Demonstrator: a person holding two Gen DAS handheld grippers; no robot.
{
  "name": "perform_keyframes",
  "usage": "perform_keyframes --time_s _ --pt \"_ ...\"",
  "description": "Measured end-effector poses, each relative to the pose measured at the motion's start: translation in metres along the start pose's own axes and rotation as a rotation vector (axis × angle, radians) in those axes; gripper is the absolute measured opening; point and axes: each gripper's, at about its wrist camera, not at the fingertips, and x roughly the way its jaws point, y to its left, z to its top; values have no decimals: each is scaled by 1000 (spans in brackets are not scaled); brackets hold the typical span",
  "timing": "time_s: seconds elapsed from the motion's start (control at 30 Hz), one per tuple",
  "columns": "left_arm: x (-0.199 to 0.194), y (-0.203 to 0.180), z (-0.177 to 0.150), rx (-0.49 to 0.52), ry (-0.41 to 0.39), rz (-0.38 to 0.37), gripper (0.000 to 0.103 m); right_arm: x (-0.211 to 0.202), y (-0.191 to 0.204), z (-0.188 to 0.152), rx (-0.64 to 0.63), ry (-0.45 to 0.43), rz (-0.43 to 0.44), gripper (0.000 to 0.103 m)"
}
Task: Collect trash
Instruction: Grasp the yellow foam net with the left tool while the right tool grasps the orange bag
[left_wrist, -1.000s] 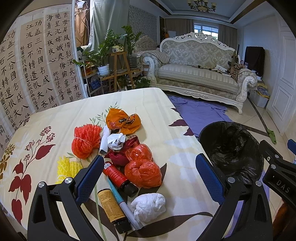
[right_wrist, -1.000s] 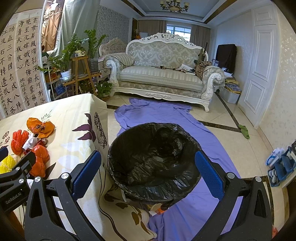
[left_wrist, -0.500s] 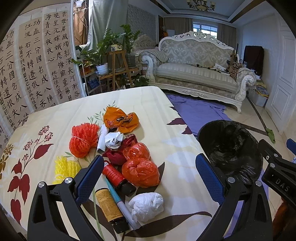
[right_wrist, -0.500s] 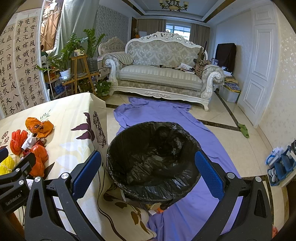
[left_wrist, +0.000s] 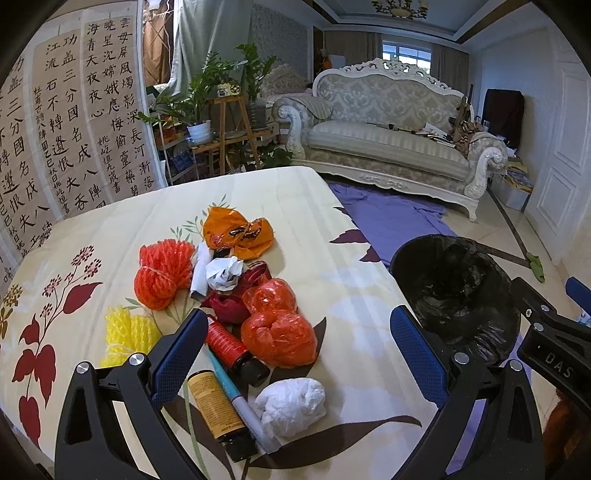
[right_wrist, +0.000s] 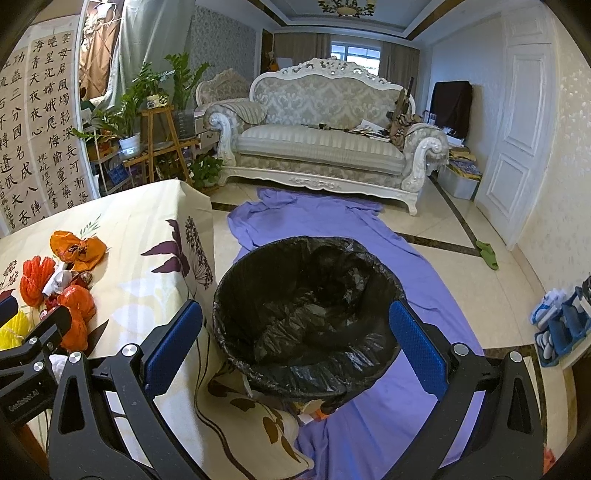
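Observation:
A pile of trash lies on the flowered tablecloth: an orange plastic bag, a white crumpled bag, a red bottle, a yellow-labelled bottle, a pen, crumpled paper, orange foam net, yellow foam net and an orange wrapper. My left gripper is open and empty above the near items. The black-lined bin stands beside the table. My right gripper is open and empty over the bin.
A purple cloth covers the floor under the bin. A white sofa stands at the back, plants on wooden stands to its left, a calligraphy screen behind the table, and a white door at the right.
The left view has shifted slightly, with the trash pile a little lower and closer. Both grippers stay open and empty.

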Motion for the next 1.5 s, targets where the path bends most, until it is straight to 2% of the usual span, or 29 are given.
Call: perform_keyframes --time_s 0.17,0.2,0.27,0.33,0.4,0.43,0.53,0.67,0.87,1.13,1.2,1.27,1.33,1.5 --pt "-8 19 -2 -20 3 11 93 -1 10 -4 -14 6 29 98" --pt "-9 23 -3 -25 4 16 85 -1 14 -3 -20 10 40 96" --pt "-12 33 -4 -39 13 27 70 -2 22 -2 -31 16 56 85" --pt "-13 48 -7 -70 30 30 70 -2 31 1 -41 33 86 84" --pt "-16 62 -10 -93 33 53 70 -2 39 1 -54 38 108 82" --pt "-18 69 -12 -101 34 67 70 -3 44 1 -63 38 118 78" --pt "-22 92 -17 -136 35 106 70 -5 60 1 -86 48 159 76" --pt "-20 112 -23 -158 51 151 70 -4 80 2 -111 64 206 67" --pt "-8 135 -28 -203 88 151 70 -9 105 8 -142 65 266 67" --pt "14 145 -38 -235 152 103 70 -10 127 11 -181 78 303 67" --pt "14 147 -39 -234 149 107 65 -10 132 11 -191 82 312 67" --pt "13 147 -40 -226 145 90 52 -9 136 10 -201 87 322 67" --pt "12 148 -40 -225 143 86 46 -9 142 10 -212 90 336 67" --pt "6 157 -41 -236 126 113 45 -11 157 9 -238 92 374 67"
